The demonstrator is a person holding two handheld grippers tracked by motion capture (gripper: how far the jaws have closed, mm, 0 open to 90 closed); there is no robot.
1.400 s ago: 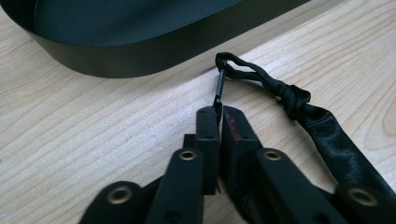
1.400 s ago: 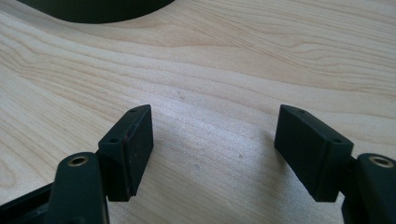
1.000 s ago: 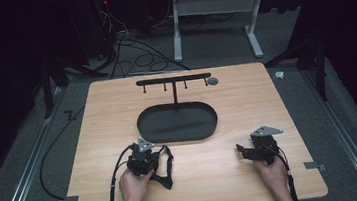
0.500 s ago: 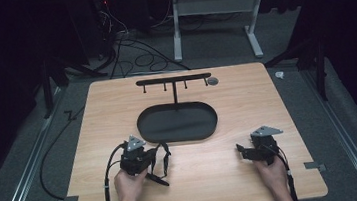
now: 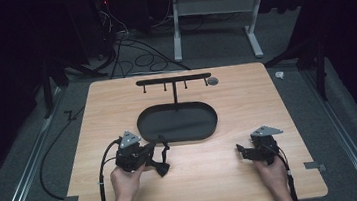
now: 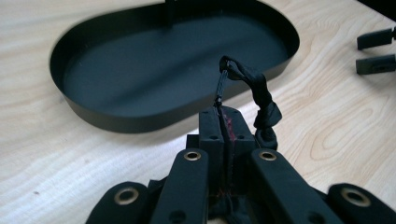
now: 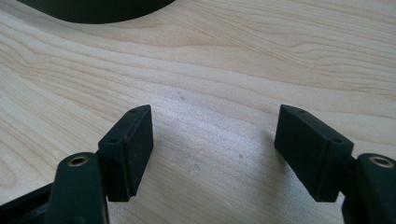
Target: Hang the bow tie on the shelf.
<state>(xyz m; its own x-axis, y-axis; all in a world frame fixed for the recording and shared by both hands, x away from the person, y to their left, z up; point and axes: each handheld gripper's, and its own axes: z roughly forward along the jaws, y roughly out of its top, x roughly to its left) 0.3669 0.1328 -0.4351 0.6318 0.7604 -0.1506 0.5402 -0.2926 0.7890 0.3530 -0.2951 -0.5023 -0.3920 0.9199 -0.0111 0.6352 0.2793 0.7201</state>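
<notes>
I read this as the carrying step: my left gripper (image 5: 158, 159) has its jaws pinched tight on a thin black cord with a knotted fabric loop (image 6: 252, 88), held just above the pale wooden table (image 5: 224, 176) at the near rim of the black oval metal tray (image 5: 205, 130). The cord's end curls up past the jaw tips; I think there is a reddish thread in it, though the close view is too dark to be sure. Next I would carry it forward, either over the tray rim or up to the black hook rail (image 5: 173, 79) on the post rising from the tray, and that calls for a steady lift without loosening. The tray looks empty. My right gripper (image 7: 212, 144) rests wide open on bare wood, holding nothing
</notes>
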